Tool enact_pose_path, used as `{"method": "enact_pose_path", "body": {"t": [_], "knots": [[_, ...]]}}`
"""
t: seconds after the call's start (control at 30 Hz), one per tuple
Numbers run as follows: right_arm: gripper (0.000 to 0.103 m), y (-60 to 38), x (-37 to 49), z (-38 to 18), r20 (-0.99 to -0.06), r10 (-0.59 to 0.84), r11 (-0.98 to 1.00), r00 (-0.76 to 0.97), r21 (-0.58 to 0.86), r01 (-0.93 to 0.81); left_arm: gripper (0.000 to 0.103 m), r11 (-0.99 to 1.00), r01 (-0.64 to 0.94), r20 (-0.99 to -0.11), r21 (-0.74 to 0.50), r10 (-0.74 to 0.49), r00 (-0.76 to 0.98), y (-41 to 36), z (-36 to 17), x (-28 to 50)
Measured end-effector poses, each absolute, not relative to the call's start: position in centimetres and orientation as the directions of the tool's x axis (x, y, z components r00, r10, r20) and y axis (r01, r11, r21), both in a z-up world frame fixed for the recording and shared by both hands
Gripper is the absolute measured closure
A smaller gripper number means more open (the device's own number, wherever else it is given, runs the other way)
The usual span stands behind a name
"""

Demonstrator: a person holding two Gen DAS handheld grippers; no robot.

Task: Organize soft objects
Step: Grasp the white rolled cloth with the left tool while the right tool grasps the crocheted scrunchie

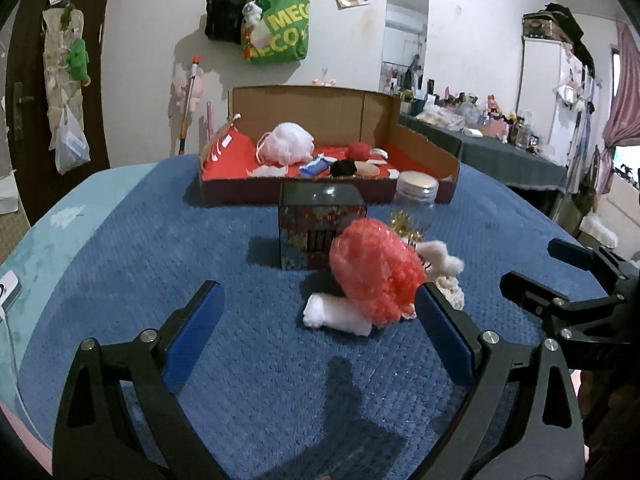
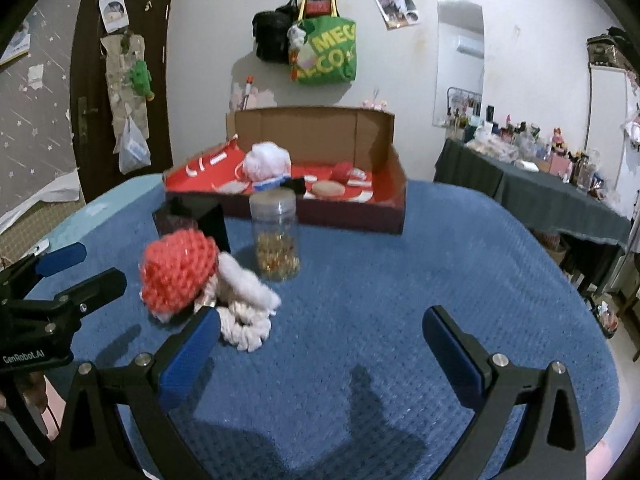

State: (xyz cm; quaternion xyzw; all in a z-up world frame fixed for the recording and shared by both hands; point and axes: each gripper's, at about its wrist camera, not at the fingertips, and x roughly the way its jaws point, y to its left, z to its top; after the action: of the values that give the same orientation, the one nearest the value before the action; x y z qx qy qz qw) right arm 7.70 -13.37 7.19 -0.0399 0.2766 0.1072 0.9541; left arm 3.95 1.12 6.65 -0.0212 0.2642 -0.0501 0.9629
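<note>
Red mesh puff [image 1: 374, 267] at centre right of the left wrist frame on blue blanket [image 1: 240, 248], white soft pieces [image 2: 246, 312] touching it, left gripper [image 1: 320, 332] and right gripper [image 2: 322, 350] both wide open, empty, cardboard box [image 1: 332, 120] behind.

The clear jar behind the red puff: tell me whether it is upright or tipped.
Upright. The clear jar stands on its base on the blue cover, lid on top, gold bits settled at the bottom, behind the red puff.
</note>
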Motion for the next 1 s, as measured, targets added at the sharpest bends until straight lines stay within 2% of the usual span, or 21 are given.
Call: {"method": "enact_pose_path", "body": {"t": [0.67, 0.93, 1.0], "knots": [[0.0, -13.8, 9.1, 5.2, -0.612, 0.218, 0.968, 0.761, 0.035, -0.249, 0.006, 0.994, 0.097, -0.581, -0.052, -0.109, 0.807, 1.0, 4.7, 4.9], [0.0, -13.0, 11.1, 4.5, -0.67, 0.307, 0.936, 0.676, 0.083, -0.342, 0.006, 0.977, 0.205, -0.657, -0.051, -0.188, 0.73, 0.9, 3.9, 6.5], [0.0, -12.8, 12.0, 4.1, -0.696, 0.346, 0.919, 0.629, 0.116, -0.376, 0.012, 0.97, 0.239, -0.681, -0.045, -0.205, 0.703, 0.9, 3.5, 7.1]]}}
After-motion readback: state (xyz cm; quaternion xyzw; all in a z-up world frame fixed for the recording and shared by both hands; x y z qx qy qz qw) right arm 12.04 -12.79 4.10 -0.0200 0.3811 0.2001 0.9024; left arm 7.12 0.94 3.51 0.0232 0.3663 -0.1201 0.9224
